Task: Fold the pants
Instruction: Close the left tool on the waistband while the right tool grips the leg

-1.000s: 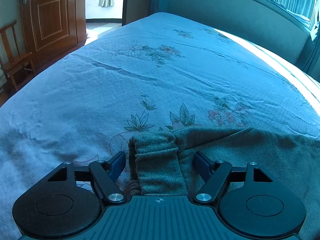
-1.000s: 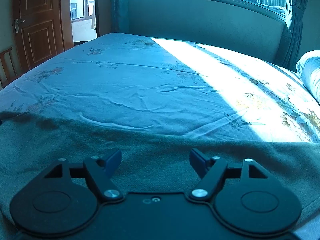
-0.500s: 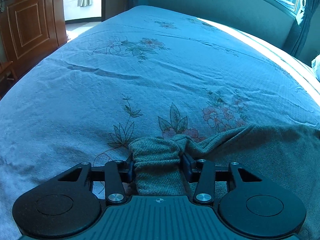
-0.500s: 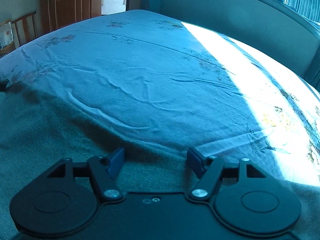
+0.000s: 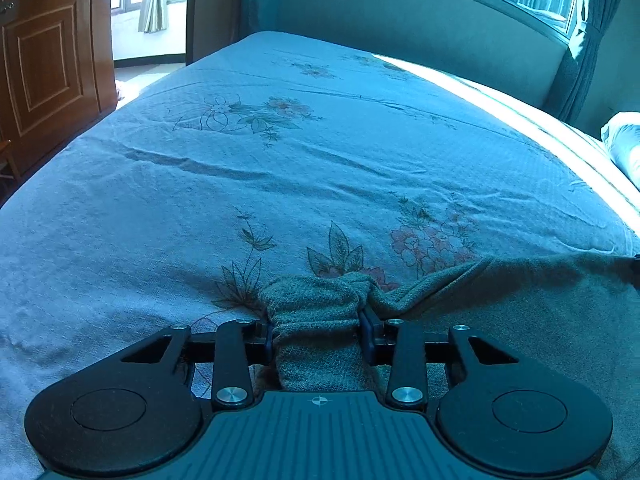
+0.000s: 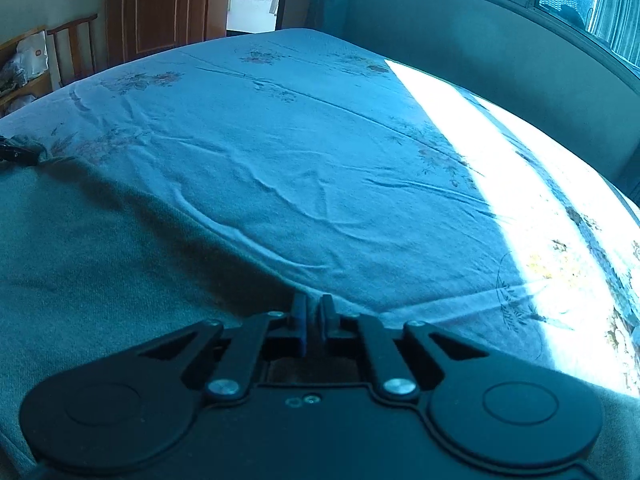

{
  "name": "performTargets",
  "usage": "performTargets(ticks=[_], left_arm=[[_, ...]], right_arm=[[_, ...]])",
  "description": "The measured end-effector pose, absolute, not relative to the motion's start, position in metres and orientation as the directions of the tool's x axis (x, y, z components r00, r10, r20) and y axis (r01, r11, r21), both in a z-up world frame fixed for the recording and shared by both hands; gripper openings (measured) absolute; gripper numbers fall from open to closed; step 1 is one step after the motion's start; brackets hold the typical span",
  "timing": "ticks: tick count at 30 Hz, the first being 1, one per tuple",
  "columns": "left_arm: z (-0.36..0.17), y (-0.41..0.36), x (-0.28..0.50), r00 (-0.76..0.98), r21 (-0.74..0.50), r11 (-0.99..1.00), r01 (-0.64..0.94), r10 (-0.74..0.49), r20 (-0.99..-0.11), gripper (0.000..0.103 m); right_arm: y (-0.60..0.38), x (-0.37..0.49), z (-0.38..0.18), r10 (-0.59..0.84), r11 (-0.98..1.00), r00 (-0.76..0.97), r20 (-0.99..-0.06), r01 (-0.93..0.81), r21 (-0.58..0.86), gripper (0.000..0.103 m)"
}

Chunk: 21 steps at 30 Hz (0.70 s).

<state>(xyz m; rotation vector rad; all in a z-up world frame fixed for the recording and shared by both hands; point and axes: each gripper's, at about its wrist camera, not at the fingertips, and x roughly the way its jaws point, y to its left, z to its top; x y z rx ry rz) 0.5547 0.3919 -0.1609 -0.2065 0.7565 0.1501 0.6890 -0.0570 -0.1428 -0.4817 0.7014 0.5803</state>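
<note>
Clamping a bunched cuff of the one pair of grey-green pants [image 5: 316,320], your left gripper [image 5: 318,330] has just been closing its fingers onto the fabric. Your right gripper [image 6: 314,314] has its fingers pressed together on the far edge of the same pants [image 6: 100,248], having just closed. Both pinch the garment where it lies on the bed [image 5: 280,168], over the floral sheet. Only your left view shows a pillow [image 5: 624,144]; only your right shows one wooden chair [image 6: 74,48]. No writing is readable.
</note>
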Motion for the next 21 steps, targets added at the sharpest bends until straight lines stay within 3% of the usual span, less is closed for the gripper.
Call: performTargets(ticks=[5, 14, 17, 19, 20, 21], left_arm=[[-0.13, 0.387, 0.531, 0.786, -0.124, 0.98, -0.156, 0.047, -0.616, 0.038], [-0.075, 0.382, 0.42, 0.929, -0.103, 0.992, 0.069, -0.102, -0.357, 0.038], [-0.074, 0.375, 0.377, 0.929, -0.103, 0.988, 0.114, -0.143, -0.341, 0.039], [-0.08, 0.37, 0.348, 0.914, -0.117, 0.988, 0.096, -0.134, -0.382, 0.055], [-0.084, 0.369, 0.335, 0.909, -0.118, 0.991, 0.07, -0.112, -0.401, 0.064], [-0.088, 0.367, 0.322, 0.897, -0.117, 0.992, 0.042, -0.089, -0.432, 0.065]], right_arm=[[-0.069, 0.651, -0.111, 0.362, 0.731, 0.654, -0.664, -0.642, -0.233, 0.0], [-0.107, 0.529, -0.057, 0.412, 0.708, 0.703, -0.58, -0.648, -0.282, 0.0], [-0.12, 0.479, -0.055, 0.401, 0.691, 0.707, -0.583, -0.651, -0.315, 0.0], [-0.127, 0.452, -0.064, 0.377, 0.678, 0.693, -0.614, -0.658, -0.327, 0.001], [-0.132, 0.434, -0.072, 0.353, 0.683, 0.717, -0.601, -0.637, -0.358, 0.006], [-0.139, 0.418, -0.077, 0.348, 0.699, 0.736, -0.58, -0.616, -0.363, 0.009]])
